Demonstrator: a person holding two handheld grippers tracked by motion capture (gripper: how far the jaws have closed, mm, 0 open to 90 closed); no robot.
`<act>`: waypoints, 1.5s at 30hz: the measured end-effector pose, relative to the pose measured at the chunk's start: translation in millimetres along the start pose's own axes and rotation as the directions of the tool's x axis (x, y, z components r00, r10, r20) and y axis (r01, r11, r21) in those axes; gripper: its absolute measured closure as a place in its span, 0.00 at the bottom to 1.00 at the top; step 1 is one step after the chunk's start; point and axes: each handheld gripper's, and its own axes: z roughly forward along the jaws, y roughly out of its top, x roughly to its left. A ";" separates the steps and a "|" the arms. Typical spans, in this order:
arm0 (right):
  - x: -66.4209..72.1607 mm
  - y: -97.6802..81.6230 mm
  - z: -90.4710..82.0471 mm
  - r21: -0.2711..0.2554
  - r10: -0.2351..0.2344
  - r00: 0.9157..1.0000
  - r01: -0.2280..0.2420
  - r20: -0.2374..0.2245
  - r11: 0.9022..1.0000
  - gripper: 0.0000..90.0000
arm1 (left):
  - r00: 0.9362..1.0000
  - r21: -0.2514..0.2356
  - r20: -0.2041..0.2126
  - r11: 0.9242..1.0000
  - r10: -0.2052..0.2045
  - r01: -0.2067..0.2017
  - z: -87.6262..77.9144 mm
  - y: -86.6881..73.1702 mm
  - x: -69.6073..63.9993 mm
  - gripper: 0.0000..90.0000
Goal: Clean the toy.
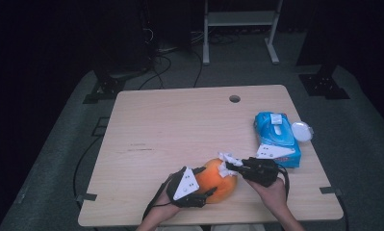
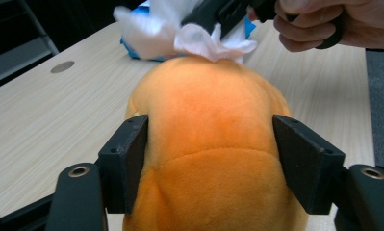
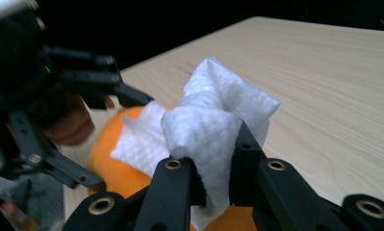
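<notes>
bracing the orange plush toy (image 2: 213,144) between its jaws, the left gripper (image 2: 213,159) steadies it so the right gripper (image 3: 216,180), clamped on a white wipe (image 3: 218,120), can rub its top.

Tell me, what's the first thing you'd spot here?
A round orange plush toy near the wooden table's front edge, squeezed between the left gripper's jaws. The right gripper presses a crumpled white wipe onto it. A blue wipes pack lies to the right.
</notes>
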 end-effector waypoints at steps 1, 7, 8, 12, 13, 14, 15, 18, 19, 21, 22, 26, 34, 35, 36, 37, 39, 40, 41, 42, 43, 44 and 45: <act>-2.8 -1.9 -0.2 0.002 0.015 1.000 -0.015 -0.002 1.000 0.89 | 1.000 -0.004 0.008 1.000 -0.027 0.027 -0.4 0.5 2.1 0.29; 1.9 0.0 -0.2 -0.022 0.014 0.999 -0.015 -0.046 1.000 0.89 | 0.977 -0.023 0.028 0.977 -0.213 0.214 1.4 -4.4 15.5 0.15; 6.5 2.4 0.7 -0.022 0.001 0.998 -0.002 -0.064 1.000 0.89 | 0.968 -0.019 0.042 0.969 -0.246 0.247 3.6 -6.6 16.5 0.16; 18.9 4.8 8.1 0.003 -0.063 0.995 0.064 -0.080 0.998 0.89 | 0.987 0.001 0.007 0.987 -0.158 0.158 2.3 -2.8 11.5 0.37; 15.6 3.6 7.7 0.001 -0.047 0.996 0.047 -0.079 0.999 0.89 | 0.990 -0.004 -0.005 0.990 -0.141 0.141 1.1 -1.5 10.0 0.40; 10.3 2.3 6.4 -0.007 -0.024 0.997 0.024 -0.070 1.000 0.89 | 0.992 -0.007 -0.014 0.992 -0.128 0.128 0.3 -0.8 9.1 0.42; 5.1 1.0 4.7 -0.008 0.000 0.999 0.000 -0.054 1.000 0.89 | 0.994 -0.015 -0.030 0.994 -0.108 0.107 -0.3 -0.2 8.0 0.43; -6.6 -2.9 -0.8 -0.011 0.044 0.999 -0.044 -0.006 0.999 0.89 | 0.997 -0.032 -0.076 0.999 -0.002 0.000 -2.2 5.0 3.4 0.44; -5.9 -2.5 -2.1 -0.018 0.040 0.999 -0.040 -0.008 0.999 0.89 | 0.996 -0.026 -0.082 0.999 0.033 -0.035 -1.7 6.4 1.4 0.44; 0.8 1.2 -2.5 -0.036 0.016 0.999 -0.017 -0.032 0.999 0.89 | 0.996 -0.025 -0.062 0.997 0.069 -0.070 0.3 5.7 -2.2 0.43; 5.5 3.2 -1.5 -0.045 0.001 0.999 -0.004 -0.050 0.999 0.88 | 0.996 -0.031 -0.050 0.997 0.073 -0.075 1.3 4.7 -4.0 0.42; 14.9 3.8 4.2 -0.032 -0.040 0.997 0.038 -0.069 0.999 0.89 | 0.999 -0.027 -0.003 0.999 -0.042 0.042 -0.8 4.4 4.8 0.24; 9.8 -0.4 5.6 -0.003 -0.023 0.999 0.022 -0.046 1.000 0.89 | 0.996 -0.012 0.026 0.997 -0.080 0.080 -5.8 -3.8 10.0 0.38; 5.3 -2.5 4.6 0.005 -0.008 1.000 0.008 -0.023 1.000 0.89 | 0.996 -0.014 0.027 0.996 -0.083 0.083 -6.6 -4.7 10.9 0.38; 0.9 -4.6 3.7 0.014 0.006 1.000 -0.006 -0.005 1.000 0.89 | 0.996 -0.016 0.032 0.996 -0.088 0.088 -7.4 -5.7 11.5 0.38; -3.2 -6.4 2.8 0.022 0.017 1.000 -0.018 0.008 1.000 0.89 | 0.995 -0.017 0.033 0.996 -0.091 0.091 -7.9 -6.0 11.7 0.38; -4.6 -7.0 1.0 0.010 0.036 0.999 -0.036 0.003 0.999 0.89 | 0.996 -0.020 0.040 0.996 -0.083 0.084 -7.6 -5.8 10.8 0.38; -1.0 -4.6 0.9 -0.001 0.030 1.000 -0.030 -0.008 1.000 0.89 | 0.996 -0.020 0.049 0.997 -0.077 0.078 -7.3 -5.8 10.0 0.38; 4.1 -1.1 1.5 -0.016 0.012 0.999 -0.013 -0.031 1.000 0.89 | 0.996 -0.020 0.057 0.998 -0.066 0.067 -6.9 -5.6 9.1 0.39; 10.4 2.7 2.5 -0.027 -0.004 0.998 0.003 -0.057 1.000 0.89 | 0.996 -0.023 0.063 0.998 -0.055 0.057 -5.9 -5.4 7.6 0.39; 16.6 6.0 4.3 -0.030 -0.033 0.997 0.031 -0.076 0.999 0.89 | 0.997 -0.022 0.066 0.999 -0.037 0.038 -5.1 -4.7 5.9 0.40; 22.2 8.4 6.6 -0.020 -0.057 0.995 0.056 -0.079 0.998 0.89 | 0.997 -0.017 0.067 1.000 -0.025 0.026 -4.9 -4.1 4.0 0.40; 25.2 9.1 8.6 -0.010 -0.079 0.994 0.078 -0.072 0.997 0.89 | 0.998 -0.016 0.064 1.000 -0.018 0.019 -5.1 -3.8 2.9 0.40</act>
